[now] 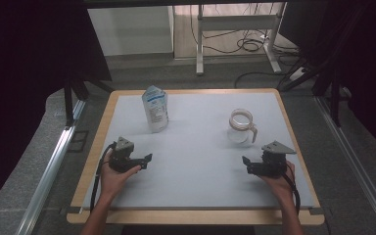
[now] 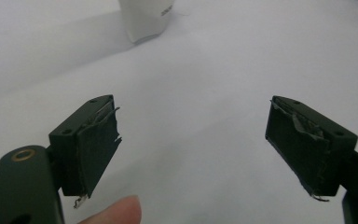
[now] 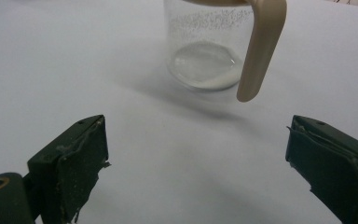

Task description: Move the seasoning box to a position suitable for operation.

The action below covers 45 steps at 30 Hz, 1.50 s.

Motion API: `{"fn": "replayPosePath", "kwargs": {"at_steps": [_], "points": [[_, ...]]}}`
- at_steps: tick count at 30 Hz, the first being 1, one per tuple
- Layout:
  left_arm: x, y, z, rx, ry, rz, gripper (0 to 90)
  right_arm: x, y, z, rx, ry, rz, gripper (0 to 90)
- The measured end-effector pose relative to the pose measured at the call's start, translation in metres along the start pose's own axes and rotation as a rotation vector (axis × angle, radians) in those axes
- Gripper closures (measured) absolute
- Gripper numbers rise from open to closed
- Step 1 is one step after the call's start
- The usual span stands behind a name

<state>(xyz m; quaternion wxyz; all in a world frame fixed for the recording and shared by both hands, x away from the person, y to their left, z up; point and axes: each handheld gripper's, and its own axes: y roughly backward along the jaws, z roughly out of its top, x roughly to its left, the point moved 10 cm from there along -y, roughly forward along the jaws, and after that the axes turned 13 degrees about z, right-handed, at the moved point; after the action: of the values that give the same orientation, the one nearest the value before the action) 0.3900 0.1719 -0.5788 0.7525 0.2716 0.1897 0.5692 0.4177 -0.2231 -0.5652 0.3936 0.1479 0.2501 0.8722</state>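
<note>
Tabletop (image 1: 196, 161) surface matt, smooth, pale grey, edged in light wood; pitcher (image 1: 240, 128) of clear glossy glass with smooth beige plastic handle and rim; pouch (image 1: 155, 110) at 11 o'clock of glossy white plastic film; left claw (image 2: 191, 154) and right claw (image 3: 196, 172) pads matt black, frayed rubber.

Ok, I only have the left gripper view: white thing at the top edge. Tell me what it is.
Observer: A white pouch standing upright, with blue print.
Operator: Give me what the right side is facing.
Observer: A clear glass jug with a beige handle hanging toward the right gripper.
Operator: Report its jaws.
Observer: Wide open, nothing between them, short of the jug.
</note>
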Motion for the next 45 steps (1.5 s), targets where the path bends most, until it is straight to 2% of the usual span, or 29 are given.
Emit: {"fn": "replayPosePath", "kwargs": {"at_steps": [4, 7, 8, 11, 15, 20, 23, 26, 28, 34, 35, 38, 39, 40, 42, 45], "points": [[-0.004, 0.002, -0.001, 0.002, -0.033, -0.007, 17.6, -0.002, 0.000, -0.002, -0.002, -0.002, 0.005, 7.5], [-0.004, 0.002, -0.003, 0.006, -0.037, -0.015, 20.8, -0.003, -0.001, -0.003, -0.009, -0.011, 0.013, 8.4], [-0.006, 0.002, -0.005, 0.013, -0.035, -0.034, 21.7, -0.003, -0.002, -0.004, -0.007, -0.011, 0.014, 8.4], [-0.010, 0.003, -0.007, 0.027, -0.032, -0.058, 23.7, -0.002, -0.001, -0.005, -0.001, -0.010, 0.017, 9.0], [-0.013, 0.007, -0.007, 0.024, -0.042, -0.079, 23.7, -0.002, 0.005, 0.000, -0.009, 0.011, 0.012, 10.6], [-0.011, 0.008, -0.007, 0.028, -0.050, -0.090, 23.0, -0.004, 0.010, 0.011, -0.029, 0.012, 0.026, 10.7], [-0.007, 0.009, -0.002, 0.010, -0.038, -0.098, 23.5, -0.007, 0.009, 0.029, -0.041, 0.026, 0.024, 10.6], [-0.006, 0.011, 0.002, 0.007, -0.023, -0.114, 23.6, -0.010, 0.005, 0.045, -0.030, 0.030, 0.030, 8.3], [-0.005, 0.014, 0.003, -0.001, -0.013, -0.126, 24.7, -0.013, 0.000, 0.056, -0.023, 0.020, 0.046, 6.0], [-0.006, 0.021, 0.006, 0.003, 0.018, -0.163, 24.5, -0.031, -0.025, 0.085, 0.012, 0.019, 0.037, 1.9], [-0.006, 0.021, 0.006, 0.003, 0.018, -0.163, 23.9, -0.031, -0.025, 0.085, 0.012, 0.019, 0.037, 1.9], [-0.007, 0.024, 0.005, 0.005, 0.028, -0.171, 22.3, -0.042, -0.047, 0.097, 0.030, 0.010, 0.049, 0.4], [-0.007, 0.024, 0.005, 0.005, 0.028, -0.171, 22.0, -0.042, -0.047, 0.097, 0.030, 0.010, 0.049, 0.4], [-0.005, 0.025, 0.005, 0.002, 0.035, -0.171, 21.6, -0.042, -0.058, 0.101, 0.027, 0.003, 0.075, 0.2], [-0.003, 0.025, 0.005, -0.003, 0.039, -0.168, 20.9, -0.041, -0.066, 0.102, 0.036, 0.020, 0.079, 0.3], [-0.002, 0.025, 0.005, -0.005, 0.043, -0.169, 20.6, -0.038, -0.079, 0.100, 0.052, 0.008, 0.098, 0.3]]}}
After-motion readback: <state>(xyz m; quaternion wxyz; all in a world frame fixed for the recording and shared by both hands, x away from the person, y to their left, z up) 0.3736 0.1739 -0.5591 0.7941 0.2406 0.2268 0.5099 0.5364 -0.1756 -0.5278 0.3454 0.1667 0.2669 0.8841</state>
